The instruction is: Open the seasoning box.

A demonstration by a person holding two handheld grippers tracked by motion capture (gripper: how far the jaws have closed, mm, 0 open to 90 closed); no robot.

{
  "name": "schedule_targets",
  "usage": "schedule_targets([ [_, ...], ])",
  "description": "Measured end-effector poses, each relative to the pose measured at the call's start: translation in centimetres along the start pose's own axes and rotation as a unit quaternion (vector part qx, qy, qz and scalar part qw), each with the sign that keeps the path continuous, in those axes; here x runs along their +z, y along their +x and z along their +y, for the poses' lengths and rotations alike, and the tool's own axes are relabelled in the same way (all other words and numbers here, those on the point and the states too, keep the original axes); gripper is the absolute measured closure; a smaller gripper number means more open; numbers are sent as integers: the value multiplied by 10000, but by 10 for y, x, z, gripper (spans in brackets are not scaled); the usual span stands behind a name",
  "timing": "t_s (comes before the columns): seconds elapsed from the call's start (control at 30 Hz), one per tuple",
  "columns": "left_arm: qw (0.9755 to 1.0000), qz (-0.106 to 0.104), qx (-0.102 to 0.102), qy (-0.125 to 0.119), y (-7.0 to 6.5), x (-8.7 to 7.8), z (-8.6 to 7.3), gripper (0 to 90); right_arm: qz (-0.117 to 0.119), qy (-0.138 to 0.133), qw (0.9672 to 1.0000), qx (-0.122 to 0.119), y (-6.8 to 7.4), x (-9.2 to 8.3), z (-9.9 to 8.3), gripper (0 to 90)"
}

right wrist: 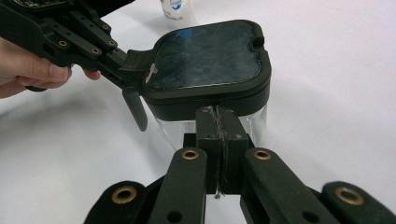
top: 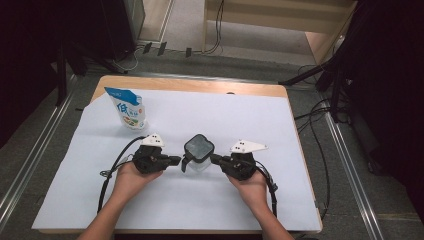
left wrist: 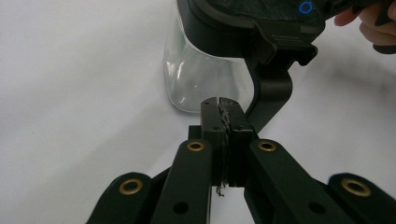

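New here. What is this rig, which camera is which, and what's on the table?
No robot arm: a person holds a hand-operated two-jaw tool in each hand. The high view looks down on the table from above the person's side. It shows the left gripper and the right gripper on either side of a clear jar with a dark lid. A white and blue pouch stands at the far left. The other two pictures come from cameras riding on each gripper, looking along its black jaws. Both pairs of jaws are shut with nothing between them, their tips close to the jar.
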State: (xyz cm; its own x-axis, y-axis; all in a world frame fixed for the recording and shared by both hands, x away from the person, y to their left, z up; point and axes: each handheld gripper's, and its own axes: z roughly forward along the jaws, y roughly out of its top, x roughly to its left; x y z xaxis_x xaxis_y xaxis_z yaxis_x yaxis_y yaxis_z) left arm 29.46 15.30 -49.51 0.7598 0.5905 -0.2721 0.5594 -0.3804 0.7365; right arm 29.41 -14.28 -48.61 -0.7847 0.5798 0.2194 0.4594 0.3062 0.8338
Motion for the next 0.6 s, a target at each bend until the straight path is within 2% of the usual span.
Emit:
schedule_targets([
  [0.13,10000,-36,5,1,-3,2,1,900,5,38,10000,33,-2,0,0,900],
  [0.23,9999,-45,84,39,-6,4,3,900,-20,29,10000,22,-2,0,0,900],
  [0.37,9999,-100,57,25,-8,5,3,900,-57,-2,9999,86,-4,0,0,900],
  [0.6,10000,-62,71,-22,-15,6,4,900,-119,-61,9998,162,-9,2,1,900],
])
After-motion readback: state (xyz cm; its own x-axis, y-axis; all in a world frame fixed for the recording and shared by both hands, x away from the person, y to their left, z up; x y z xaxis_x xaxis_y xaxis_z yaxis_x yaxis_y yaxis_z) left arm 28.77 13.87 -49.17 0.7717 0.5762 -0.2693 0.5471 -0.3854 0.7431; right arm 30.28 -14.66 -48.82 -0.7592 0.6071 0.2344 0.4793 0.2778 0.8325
